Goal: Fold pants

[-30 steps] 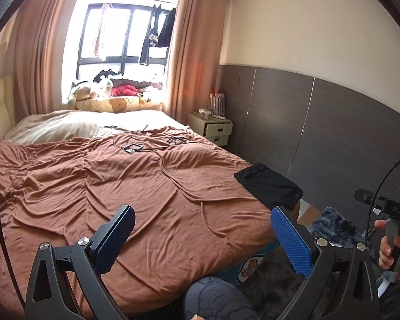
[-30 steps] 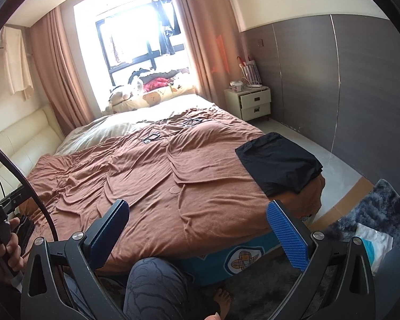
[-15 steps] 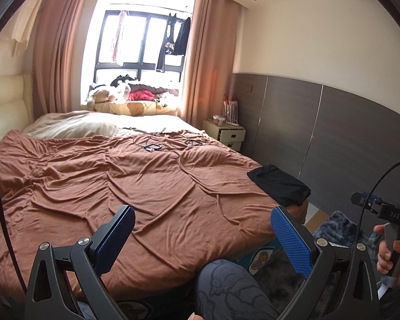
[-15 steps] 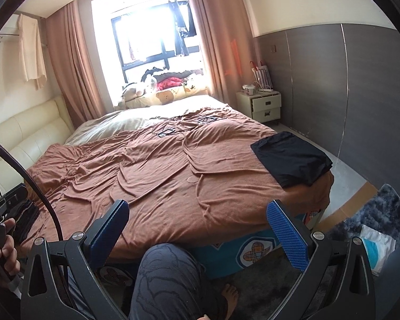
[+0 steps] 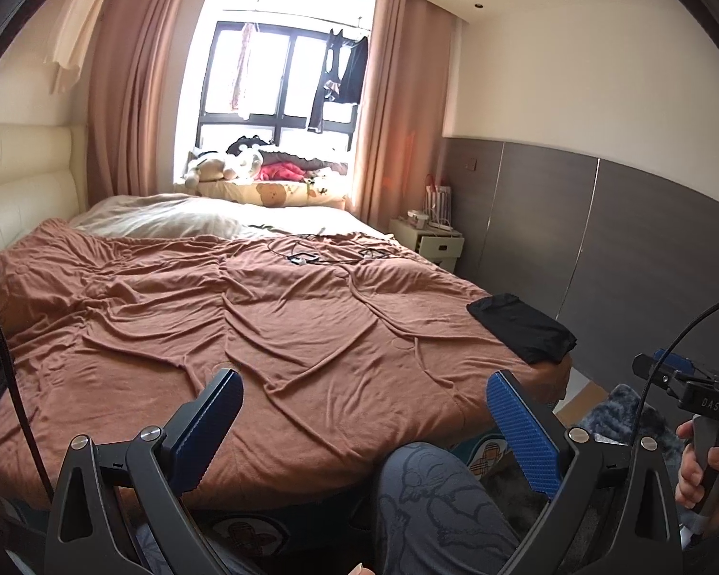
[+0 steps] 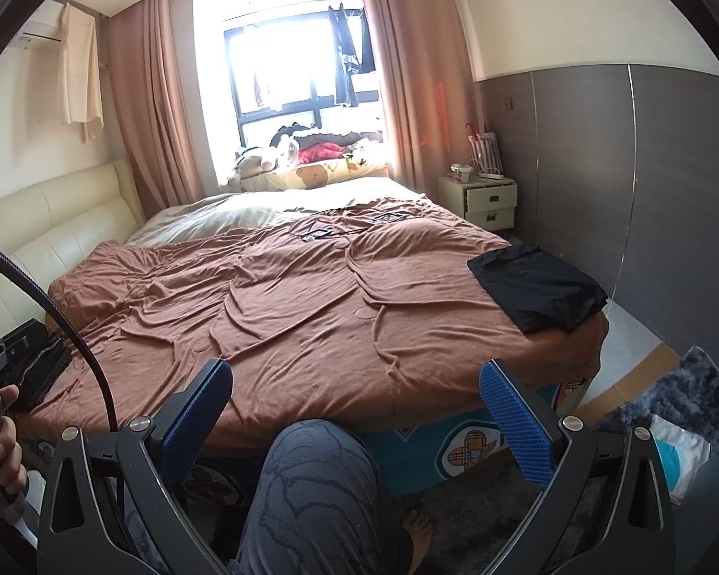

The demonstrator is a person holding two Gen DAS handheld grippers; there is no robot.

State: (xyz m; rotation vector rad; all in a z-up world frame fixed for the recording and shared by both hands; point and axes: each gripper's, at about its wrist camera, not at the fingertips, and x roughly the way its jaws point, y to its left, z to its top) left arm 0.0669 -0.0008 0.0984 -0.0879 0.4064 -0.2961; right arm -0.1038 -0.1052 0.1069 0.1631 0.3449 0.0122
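Holding both grippers back from the foot of the bed (image 6: pixel 311 316), left gripper (image 5: pixel 359 431) and right gripper (image 6: pixel 354 419) jaws spread wide with nothing between them; the black pants (image 6: pixel 537 287) lie as a flat, compact dark rectangle at the bed's right edge on the brown duvet (image 5: pixel 263 335). That shape fits pants already folded and set aside or a bundle waiting to be spread, so I judge no further. Any approach should come low, jaws wide, pinching cloth only, not duvet.
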